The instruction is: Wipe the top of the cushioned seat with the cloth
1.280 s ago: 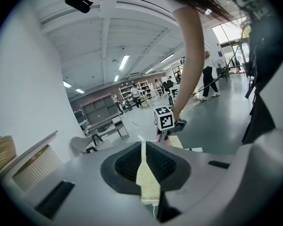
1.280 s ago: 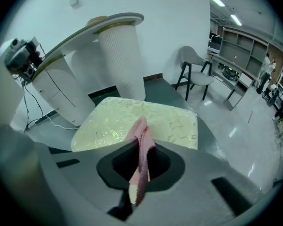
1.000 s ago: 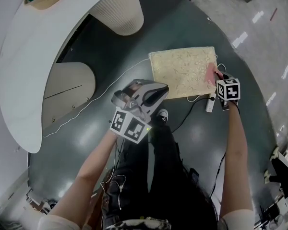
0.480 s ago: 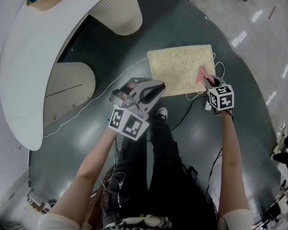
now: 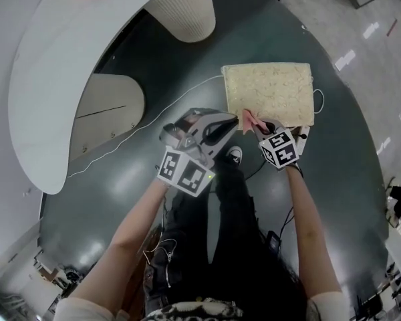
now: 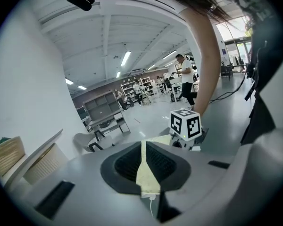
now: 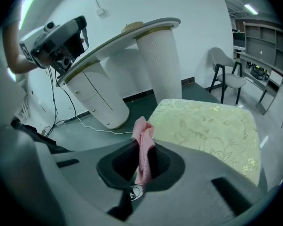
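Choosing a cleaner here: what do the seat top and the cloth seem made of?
Seat top: probably woven upholstery fabric, pale yellow-green, slightly shiny, with a leafy pattern. Cloth, pinched in the right gripper: seemingly thin pink textile; it bunches in soft folds.

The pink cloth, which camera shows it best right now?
The right gripper view: the pink cloth sits mid-frame, close up, pinched in the right gripper by the cushioned seat. The head view shows it only as a small pink tuft at the seat's near corner. The left gripper view doesn't show it.
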